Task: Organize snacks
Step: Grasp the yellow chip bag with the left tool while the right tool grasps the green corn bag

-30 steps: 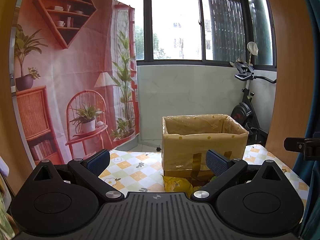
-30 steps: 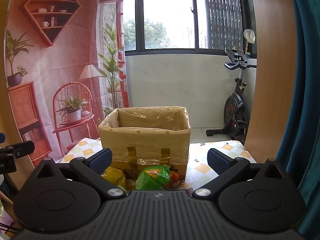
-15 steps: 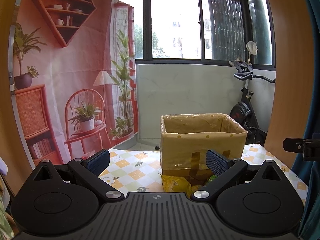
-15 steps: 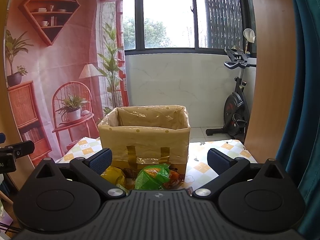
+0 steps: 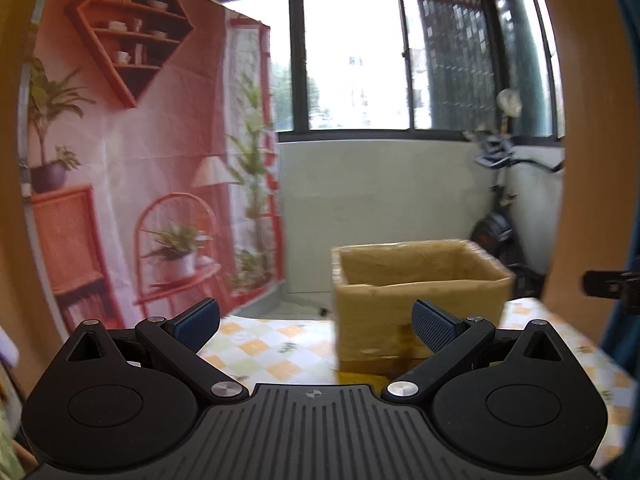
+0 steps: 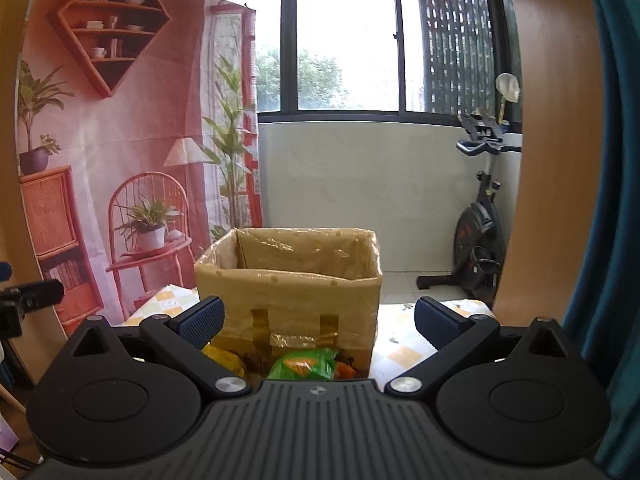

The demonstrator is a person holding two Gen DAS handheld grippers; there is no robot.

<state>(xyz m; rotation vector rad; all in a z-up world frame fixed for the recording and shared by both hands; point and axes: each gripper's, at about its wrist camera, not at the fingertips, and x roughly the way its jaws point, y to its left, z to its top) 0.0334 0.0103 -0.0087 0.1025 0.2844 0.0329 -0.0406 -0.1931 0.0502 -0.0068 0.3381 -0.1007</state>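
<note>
Left gripper (image 5: pixel 316 322) and right gripper (image 6: pixel 318 320) are both hovering above the yellow-and-white checked tablecloth (image 5: pixel 276 346), each with its blue-padded jaws spread wide and gripping nothing. An open tan cardboard box lined with clear plastic (image 6: pixel 288 284) is standing on the cloth ahead of both. Directly in front of the box, a green snack packet (image 6: pixel 306 364), a yellow snack packet (image 6: pixel 226 360) and an orange-brown packet (image 6: pixel 344 368) are lying together, just below the right gripper. The left view is showing the box blurred.
</note>
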